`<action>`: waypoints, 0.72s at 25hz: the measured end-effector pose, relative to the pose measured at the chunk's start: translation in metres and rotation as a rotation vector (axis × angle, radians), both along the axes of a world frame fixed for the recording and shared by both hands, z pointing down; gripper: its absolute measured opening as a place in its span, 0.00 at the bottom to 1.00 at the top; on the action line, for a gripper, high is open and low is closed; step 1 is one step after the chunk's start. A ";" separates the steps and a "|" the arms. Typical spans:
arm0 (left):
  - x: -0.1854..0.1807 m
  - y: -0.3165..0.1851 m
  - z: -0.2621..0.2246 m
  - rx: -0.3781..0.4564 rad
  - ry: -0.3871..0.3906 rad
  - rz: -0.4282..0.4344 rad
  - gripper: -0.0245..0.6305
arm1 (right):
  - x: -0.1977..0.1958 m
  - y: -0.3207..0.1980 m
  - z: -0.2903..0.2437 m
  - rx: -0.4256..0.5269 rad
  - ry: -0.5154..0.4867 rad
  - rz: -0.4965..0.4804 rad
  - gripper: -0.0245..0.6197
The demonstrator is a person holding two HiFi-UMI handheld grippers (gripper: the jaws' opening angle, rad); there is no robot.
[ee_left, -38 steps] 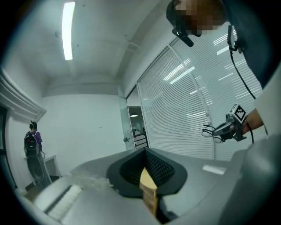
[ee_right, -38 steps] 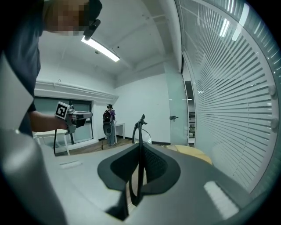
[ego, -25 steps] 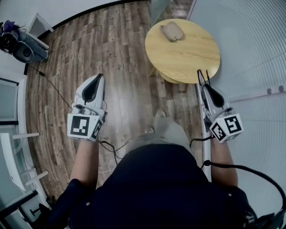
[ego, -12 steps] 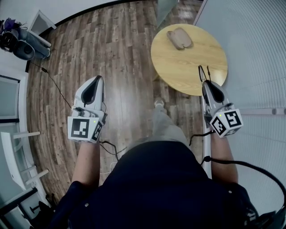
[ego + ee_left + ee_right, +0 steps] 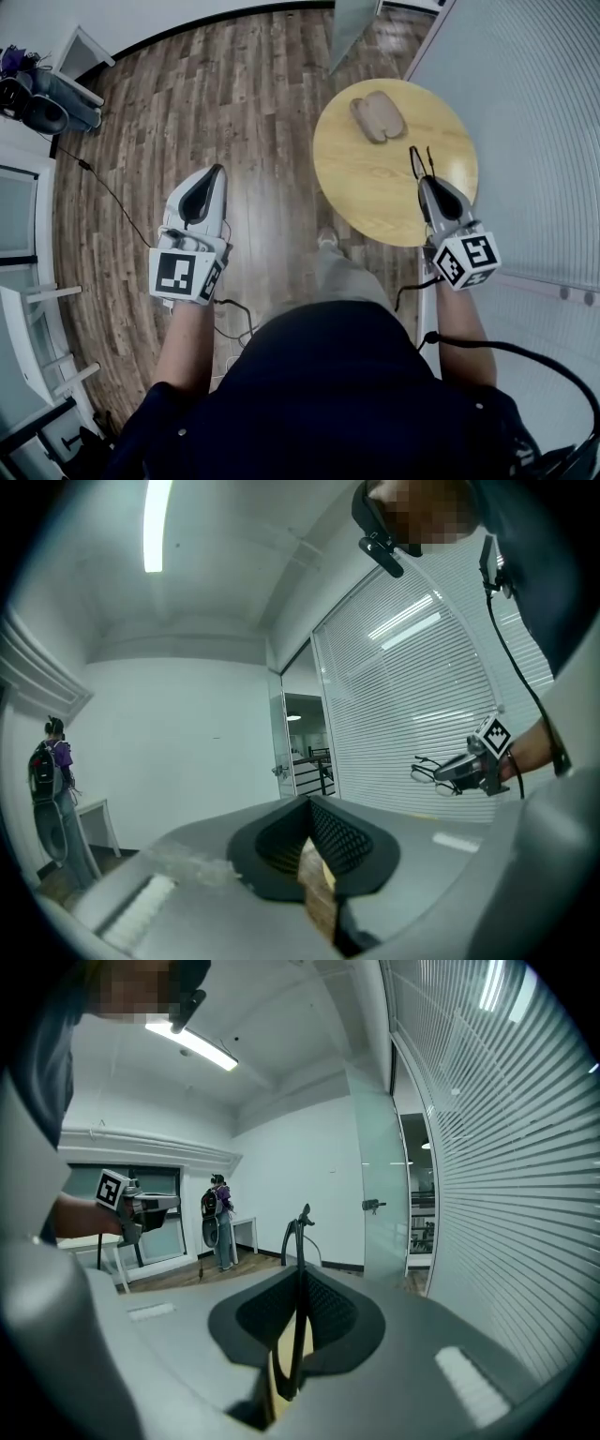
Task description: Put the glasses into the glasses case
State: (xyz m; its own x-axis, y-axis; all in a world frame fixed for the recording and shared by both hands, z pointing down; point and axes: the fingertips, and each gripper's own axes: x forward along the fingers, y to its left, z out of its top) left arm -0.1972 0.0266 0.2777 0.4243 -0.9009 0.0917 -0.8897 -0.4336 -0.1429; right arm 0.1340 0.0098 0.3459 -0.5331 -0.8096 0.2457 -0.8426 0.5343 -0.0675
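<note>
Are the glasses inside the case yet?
Out. The right gripper holds the glasses over the table, apart from the case lying on it.

Both forearms reach toward 12 o'clock, the left gripper (image 5: 214, 172) with jaws together, the right gripper (image 5: 424, 181) clamping glasses (image 5: 299, 1241).

Smooth wooden table (image 5: 375, 192), plank floor (image 5: 253, 112), matt glasses case (image 5: 377, 116)

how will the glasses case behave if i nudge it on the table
The glasses case looks small and low, so it is probably light and would slide on the smooth table rather than tip. Nothing braces it, so it may spin.
</note>
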 end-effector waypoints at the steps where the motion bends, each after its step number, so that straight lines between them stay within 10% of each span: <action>1: 0.001 -0.012 -0.003 -0.002 -0.001 -0.001 0.04 | 0.000 -0.012 -0.002 -0.004 0.000 -0.004 0.08; 18: 0.057 -0.166 0.006 -0.016 -0.049 0.029 0.04 | 0.024 -0.174 0.048 -0.095 -0.025 -0.021 0.08</action>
